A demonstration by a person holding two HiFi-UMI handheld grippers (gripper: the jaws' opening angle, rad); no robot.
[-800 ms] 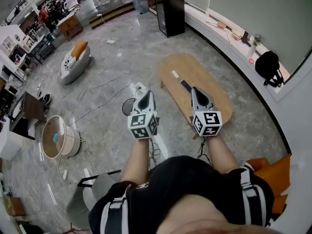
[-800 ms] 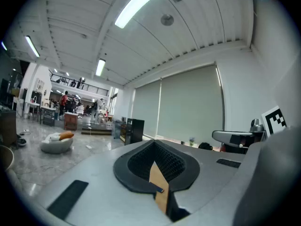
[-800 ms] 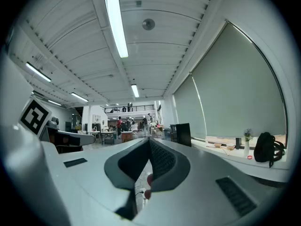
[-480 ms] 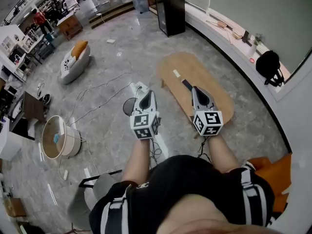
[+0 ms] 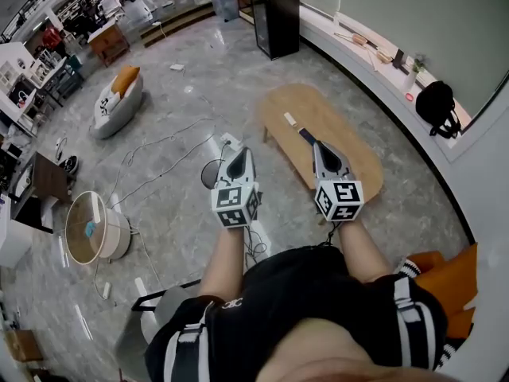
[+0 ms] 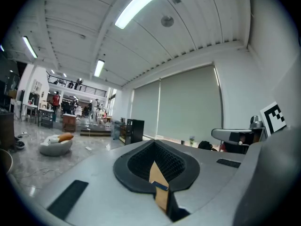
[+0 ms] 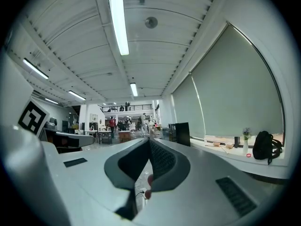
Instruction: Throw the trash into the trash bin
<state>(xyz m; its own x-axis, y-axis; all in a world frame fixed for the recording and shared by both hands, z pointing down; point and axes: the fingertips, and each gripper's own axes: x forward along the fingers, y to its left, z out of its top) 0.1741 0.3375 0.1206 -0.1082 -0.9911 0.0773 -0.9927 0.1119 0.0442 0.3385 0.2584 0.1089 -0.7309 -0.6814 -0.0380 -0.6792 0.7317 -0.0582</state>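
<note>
Grey marble floor [image 5: 183,94] under an oval wooden table [image 5: 318,110]. On it, white scrap [image 5: 289,120] and dark blue strip [image 5: 306,137], ahead of right gripper [image 5: 320,146], clamped shut, empty. Left gripper [image 5: 241,153] nearly closed, tan sliver [image 6: 162,199] between jaws, grip unclear; dark round bin [image 5: 208,173] on floor beside.

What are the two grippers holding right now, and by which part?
Left hand-held gripper pinches a tan cardboard-like scrap with a blue stripe by its lower part; right hand-held gripper holds nothing.

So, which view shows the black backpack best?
The right gripper view: the black backpack stands whole, side-on, on the ledge. The head view shows it from above; the left gripper view shows only a small dark shape.
</note>
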